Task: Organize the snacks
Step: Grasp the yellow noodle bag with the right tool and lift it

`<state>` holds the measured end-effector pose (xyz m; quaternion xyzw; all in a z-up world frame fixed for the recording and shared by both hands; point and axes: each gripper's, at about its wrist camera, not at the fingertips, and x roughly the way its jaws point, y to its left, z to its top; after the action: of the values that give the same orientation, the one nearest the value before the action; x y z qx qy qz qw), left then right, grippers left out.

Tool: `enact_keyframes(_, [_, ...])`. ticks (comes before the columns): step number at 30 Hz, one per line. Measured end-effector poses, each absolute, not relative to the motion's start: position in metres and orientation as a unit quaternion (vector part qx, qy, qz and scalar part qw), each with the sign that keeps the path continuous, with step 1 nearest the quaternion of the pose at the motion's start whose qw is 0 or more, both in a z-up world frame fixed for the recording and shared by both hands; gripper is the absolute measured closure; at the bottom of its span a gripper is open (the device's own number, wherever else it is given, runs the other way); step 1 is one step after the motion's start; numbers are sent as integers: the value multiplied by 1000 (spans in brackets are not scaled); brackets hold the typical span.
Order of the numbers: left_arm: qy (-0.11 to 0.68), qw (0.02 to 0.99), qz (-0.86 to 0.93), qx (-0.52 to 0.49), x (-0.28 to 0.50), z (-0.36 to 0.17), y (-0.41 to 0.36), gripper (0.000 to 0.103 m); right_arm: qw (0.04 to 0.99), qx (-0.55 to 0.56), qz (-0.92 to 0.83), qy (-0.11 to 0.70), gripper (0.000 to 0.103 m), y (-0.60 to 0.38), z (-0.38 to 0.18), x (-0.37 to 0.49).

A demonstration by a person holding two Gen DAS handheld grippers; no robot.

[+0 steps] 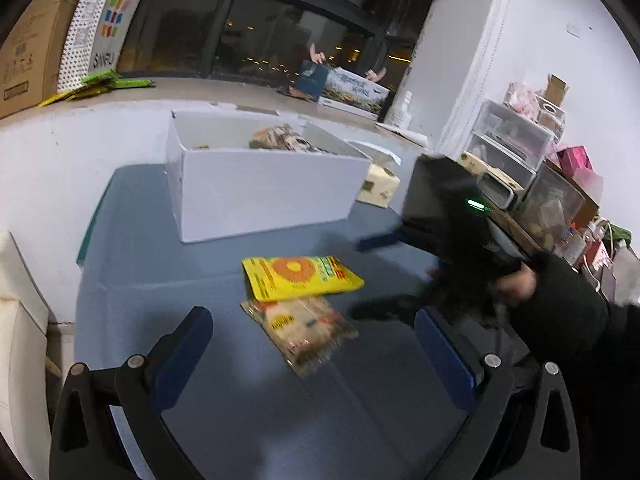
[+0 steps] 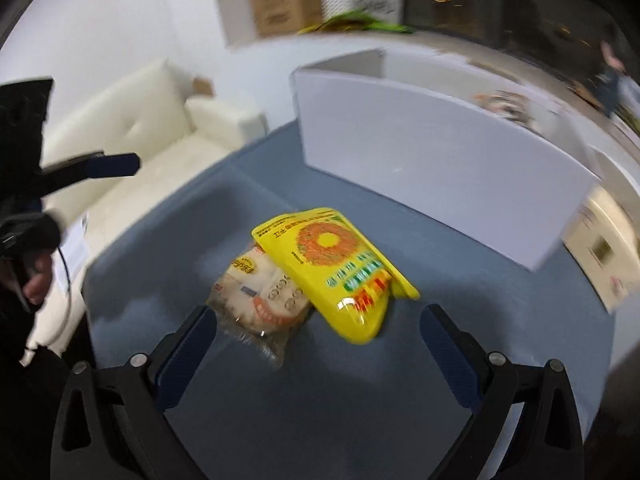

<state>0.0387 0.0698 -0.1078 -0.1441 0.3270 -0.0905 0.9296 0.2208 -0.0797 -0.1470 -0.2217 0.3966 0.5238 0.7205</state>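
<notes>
**Right wrist view: lining up on the yellow packet**

Right gripper (image 2: pixel 318 326) was spread wide, empty, just short of the yellow snack packet (image 2: pixel 338 270), which lay partly over the clear-wrapped snack (image 2: pixel 260 300) on the blue table (image 2: pixel 320 420). Left gripper (image 1: pixel 314 336) was also open and empty, facing both packets. White box (image 2: pixel 432 176) sat behind them, some snacks already inside. Likely best move: take the yellow one first, since it's on top; pinch one edge, lift clear before swinging over the box wall. Frames were motion-blurred, so fine alignment was unclear.
</notes>
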Motion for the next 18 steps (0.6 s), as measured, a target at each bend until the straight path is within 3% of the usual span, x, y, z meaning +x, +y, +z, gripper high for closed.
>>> enact_keyframes(5, [340,924,-104,-141,35,-117,66,0,683,-277,541,406,0,-42,-169,241])
enact_keyframes(12, [347,919,-104,-154,34,-126,70,0,643,-250,563,456,0,-30,-192,267])
enact_keyframes(13, [349,919,-103,-156,35,-127,71,0,644,-246,565,453,6,-31,-191,268])
enact_keyframes(17, [356,916,-104,-154,39,-132,67,0,622,-194,587,481,67,-41,-185,278])
enact_keyframes(18, [360,915,-104,-149,42,-133,64,0,626,-192,587,475,69,-47,-186,276])
